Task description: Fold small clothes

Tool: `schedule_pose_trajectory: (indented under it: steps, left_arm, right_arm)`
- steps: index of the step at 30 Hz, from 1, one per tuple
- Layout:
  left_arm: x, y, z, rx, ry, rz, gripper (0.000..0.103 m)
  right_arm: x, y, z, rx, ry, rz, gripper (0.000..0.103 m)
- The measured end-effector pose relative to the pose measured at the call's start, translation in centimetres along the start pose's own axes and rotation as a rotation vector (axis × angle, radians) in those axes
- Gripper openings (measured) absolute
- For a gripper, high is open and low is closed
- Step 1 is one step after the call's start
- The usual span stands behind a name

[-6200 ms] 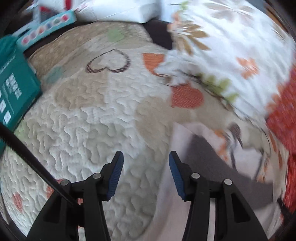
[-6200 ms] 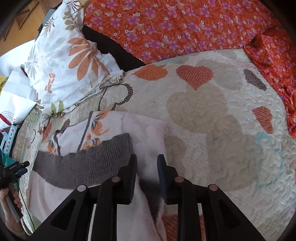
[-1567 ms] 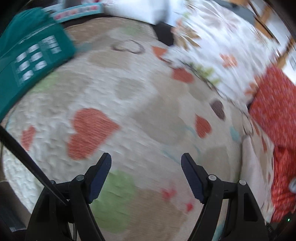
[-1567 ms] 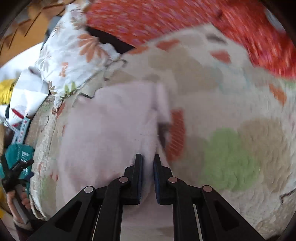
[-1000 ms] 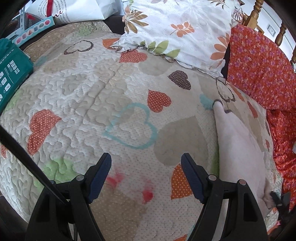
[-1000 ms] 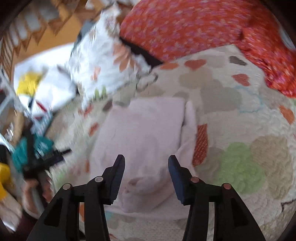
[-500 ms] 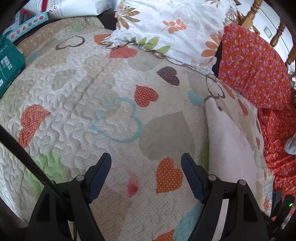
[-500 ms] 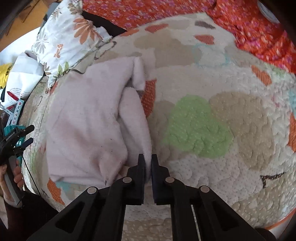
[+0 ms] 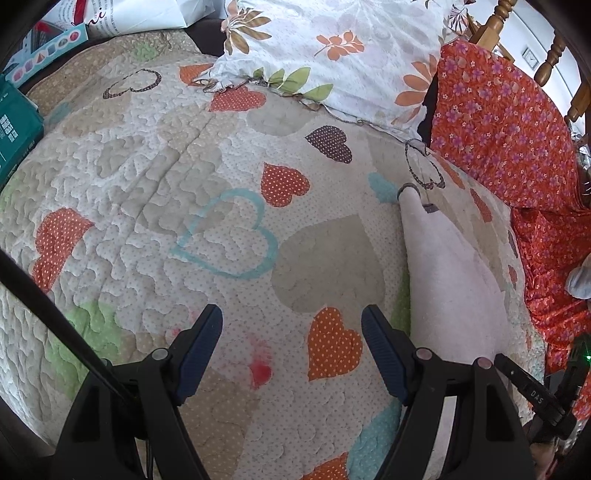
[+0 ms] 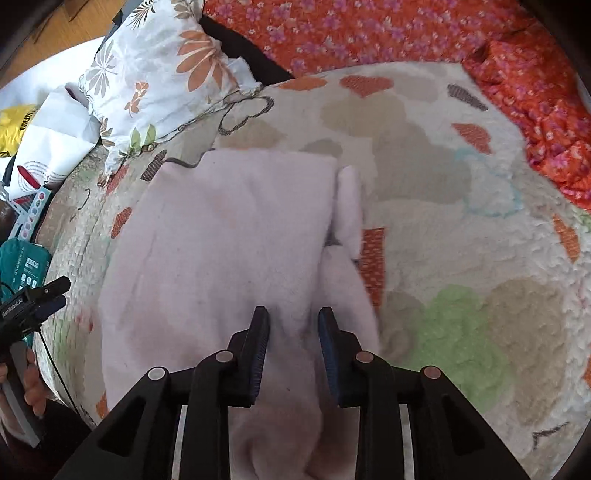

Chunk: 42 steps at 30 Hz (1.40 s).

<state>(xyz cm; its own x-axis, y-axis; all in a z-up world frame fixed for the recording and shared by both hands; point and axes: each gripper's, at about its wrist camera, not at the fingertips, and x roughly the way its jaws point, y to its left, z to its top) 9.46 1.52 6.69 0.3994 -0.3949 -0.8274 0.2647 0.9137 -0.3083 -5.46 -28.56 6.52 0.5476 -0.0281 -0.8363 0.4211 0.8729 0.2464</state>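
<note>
A pale pink fleece garment (image 10: 229,251) lies folded on the heart-patterned quilt (image 10: 461,229). A narrow fold of it runs along its right edge. My right gripper (image 10: 293,328) is open just above the garment's near part, with the cloth between and under the jaws. In the left wrist view the garment (image 9: 450,280) lies at the right. My left gripper (image 9: 291,343) is wide open and empty above the bare quilt (image 9: 184,184), to the left of the garment.
A white floral pillow (image 9: 332,48) and orange floral bedding (image 9: 498,122) lie at the head of the bed, by a wooden bedpost (image 9: 498,22). A teal box (image 9: 14,129) and white bags (image 10: 51,147) sit at the left edge.
My right gripper was shut on the garment's near edge half a second ago and has now opened, letting the cloth lie. The left gripper has stayed wide open, drifting slightly.
</note>
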Motion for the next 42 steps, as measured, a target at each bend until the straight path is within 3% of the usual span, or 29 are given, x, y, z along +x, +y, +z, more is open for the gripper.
schedule_pose_trajectory:
  steps: [1, 3, 5, 8, 13, 16, 19, 23, 26, 29, 30, 32, 34, 38, 42]
  left_arm:
    - [0.1, 0.0, 0.0, -0.003, 0.002, -0.002, 0.077]
    - [0.2, 0.0, 0.0, -0.009, 0.008, -0.008, 0.077]
    - [0.3, -0.3, 0.0, -0.005, 0.012, -0.017, 0.077]
    - [0.6, -1.5, -0.4, 0.031, 0.02, -0.035, 0.077]
    - [1.2, -5.7, -2.7, 0.164, 0.055, -0.128, 0.077]
    - [1.2, -8.3, -4.4, 0.28, 0.056, -0.167, 0.077]
    - [3.2, -10.0, -5.6, 0.35, 0.137, -0.123, 0.08]
    - [5.2, -9.6, -6.1, 0.303, 0.217, -0.118, 0.081]
    - [4.9, -9.5, -6.1, 0.316, 0.206, -0.114, 0.082]
    - [4.6, -9.5, -6.1, 0.323, 0.205, -0.116, 0.082]
    - [4.3, -9.4, -5.9, 0.322, 0.205, -0.118, 0.082]
    - [3.8, -9.0, -5.4, 0.311, 0.19, -0.119, 0.082]
    - [3.1, -7.9, -4.4, 0.275, 0.165, -0.115, 0.082]
    - [1.4, -4.8, -1.6, 0.153, 0.081, -0.1, 0.082]
    - [0.0, -3.2, 0.0, 0.102, -0.001, -0.073, 0.082]
  right_arm:
    - [-0.3, 0.1, 0.1, 0.002, -0.012, 0.03, 0.006]
    - [-1.9, 0.1, 0.4, 0.024, -0.055, 0.073, 0.006]
    - [-3.4, -0.6, 0.7, 0.024, -0.102, 0.028, 0.005]
    - [-3.1, -2.4, 0.8, 0.048, -0.074, -0.066, 0.005]
    - [0.1, -3.8, 0.0, 0.058, 0.023, -0.123, 0.008]
    - [-1.2, -3.5, 0.6, 0.045, 0.007, -0.117, 0.01]
    - [-3.6, -2.8, 2.1, 0.033, -0.085, -0.128, 0.01]
    - [-2.9, -1.1, 5.0, 0.008, -0.097, -0.102, 0.01]
    - [1.1, 0.0, 7.1, 0.005, -0.031, -0.044, 0.01]
    - [6.6, 0.0, 8.4, -0.006, 0.089, -0.074, 0.012]
    - [6.7, -0.2, 8.9, 0.009, 0.053, -0.076, 0.013]
    - [6.3, 0.1, 10.0, 0.035, 0.069, -0.099, 0.015]
    - [4.4, 1.6, 10.4, -0.005, 0.015, -0.094, 0.015]
    - [1.8, 6.6, 9.5, -0.149, -0.023, 0.03, 0.015]
    - [4.0, 12.3, 8.5, -0.284, 0.043, 0.161, 0.015]
